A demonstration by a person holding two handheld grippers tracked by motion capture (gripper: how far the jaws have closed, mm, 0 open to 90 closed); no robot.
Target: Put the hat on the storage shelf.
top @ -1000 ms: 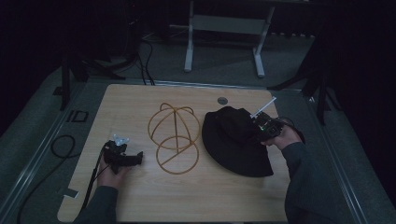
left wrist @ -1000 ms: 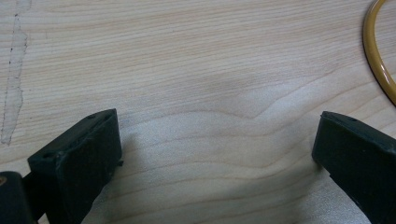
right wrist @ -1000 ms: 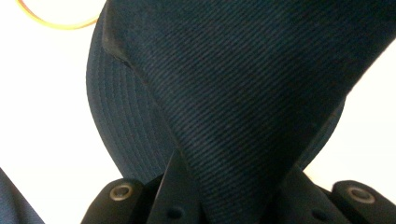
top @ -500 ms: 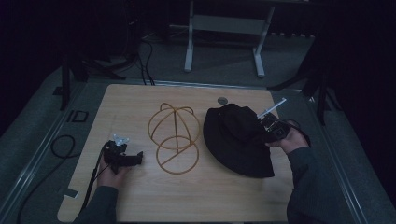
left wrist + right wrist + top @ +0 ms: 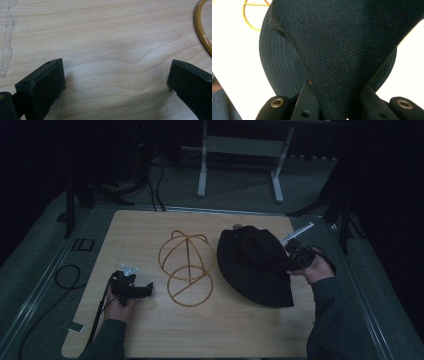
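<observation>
A black bucket hat [image 5: 255, 265] lies on the right half of the wooden table [image 5: 150, 230]. My right gripper [image 5: 287, 262] is shut on the hat's right side, and the dark twill cloth [image 5: 342, 50] bunches up between its jaws in the right gripper view. A yellow wire hat frame [image 5: 186, 267] stands at the table's middle; its ring [image 5: 202, 27] edges into the left gripper view. My left gripper [image 5: 147, 290] rests low over bare wood left of the frame, jaws wide apart with nothing between them [image 5: 116, 82].
A metal stand [image 5: 240, 160] is on the floor beyond the table. Cables [image 5: 65, 275] trail along the left side. A small dark round thing [image 5: 238, 226] lies at the far edge behind the hat. Bare wood lies in front of both hands.
My right hand has lifted slightly and shifted right, pulling the hat's gripped side up. The left hand and the wire frame have stayed put.
</observation>
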